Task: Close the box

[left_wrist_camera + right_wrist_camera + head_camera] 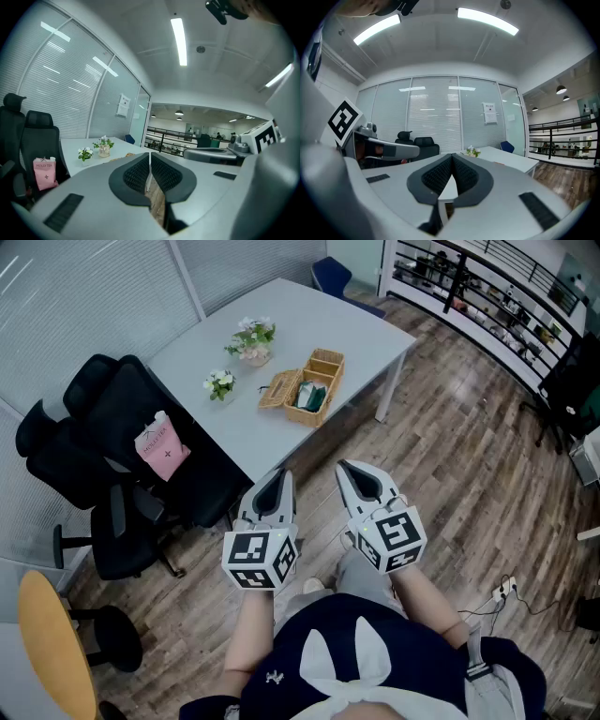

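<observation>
Wood-floored office room: on the white table [309,315] sits one wicker box [317,388], open, its lid [279,390] flipped out leftward. Left gripper [283,474] [150,161] and right gripper [347,468] [452,164] hang off the table's near edge, well apart from the box, jaws pressed together on nothing. Beside the box stand a larger flower pot [251,341] and a smaller flower pot [220,384]. Two black office chairs [112,399] stand left, one bearing a pink bag [161,448].

left gripper [277,486], right gripper [354,477], jaws together, empty
</observation>
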### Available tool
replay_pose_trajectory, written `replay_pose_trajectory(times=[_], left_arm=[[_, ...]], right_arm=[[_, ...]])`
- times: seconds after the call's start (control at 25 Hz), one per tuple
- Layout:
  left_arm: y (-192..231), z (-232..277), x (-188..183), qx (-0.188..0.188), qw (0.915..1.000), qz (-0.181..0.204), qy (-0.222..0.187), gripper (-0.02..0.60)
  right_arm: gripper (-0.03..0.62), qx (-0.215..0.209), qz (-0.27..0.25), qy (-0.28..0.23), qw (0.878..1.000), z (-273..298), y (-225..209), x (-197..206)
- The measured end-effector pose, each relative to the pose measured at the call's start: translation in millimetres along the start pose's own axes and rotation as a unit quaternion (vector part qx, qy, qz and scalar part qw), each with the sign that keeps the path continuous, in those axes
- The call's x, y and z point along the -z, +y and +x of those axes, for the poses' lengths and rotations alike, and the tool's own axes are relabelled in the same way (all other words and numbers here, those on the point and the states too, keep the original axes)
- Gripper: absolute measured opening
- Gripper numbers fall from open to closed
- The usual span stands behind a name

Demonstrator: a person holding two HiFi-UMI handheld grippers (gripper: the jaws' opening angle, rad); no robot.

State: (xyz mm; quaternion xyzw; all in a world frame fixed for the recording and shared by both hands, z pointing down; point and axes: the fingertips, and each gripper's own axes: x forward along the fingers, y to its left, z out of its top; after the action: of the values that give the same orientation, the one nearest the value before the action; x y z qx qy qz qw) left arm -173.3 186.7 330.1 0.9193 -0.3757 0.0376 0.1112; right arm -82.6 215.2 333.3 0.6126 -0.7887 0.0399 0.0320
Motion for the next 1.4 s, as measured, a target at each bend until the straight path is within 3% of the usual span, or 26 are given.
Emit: replay_pose_trajectory(times=[0.28, 0.44, 0.64, 0.76, 0.84, 0.96, 1.16, 1.4], left_arm=[[-2, 23, 4, 0.007, 0.9998, 0.015, 0.015, 0.031], [-3, 40, 4, 0.02, 0.9996, 0.002, 0.019, 0.031], [-2, 62, -8, 0.02, 0.9998, -0.007, -0.001, 0.031], [2, 76, -17, 0.011, 0.9998, -0.014, -0.011, 0.032], [6, 88, -22, 0.007, 0.9997, -0.017, -0.014, 0.061], [11, 104, -23, -0.004, 0.9998, -0.015, -0.013, 0.16], [25, 125, -19, -0.028, 0.9989, -0.038, -0.002, 0.207], [39, 149, -10, -0.067, 0.9964, -0.049, 0.015, 0.215]], right_arm=[[0.003, -0.006, 0.009, 0.005, 1.0, 19, -14, 4], [0.005, -0.011, 0.005, 0.004, 1.0, 32, -25, 3], [0.006, -0.02, 0.009, -0.001, 1.0, 48, -46, -2], [0.052, -0.031, 0.014, -0.003, 0.999, 60, -58, -8], [0.089, -0.037, 0.013, -0.004, 0.999, 70, -67, -12], [0.126, -0.044, 0.011, -0.002, 0.999, 82, -82, -14], [0.143, -0.054, 0.011, 0.002, 0.998, 102, -108, -14], [0.144, -0.074, 0.012, 0.019, 0.997, 124, -142, -4]])
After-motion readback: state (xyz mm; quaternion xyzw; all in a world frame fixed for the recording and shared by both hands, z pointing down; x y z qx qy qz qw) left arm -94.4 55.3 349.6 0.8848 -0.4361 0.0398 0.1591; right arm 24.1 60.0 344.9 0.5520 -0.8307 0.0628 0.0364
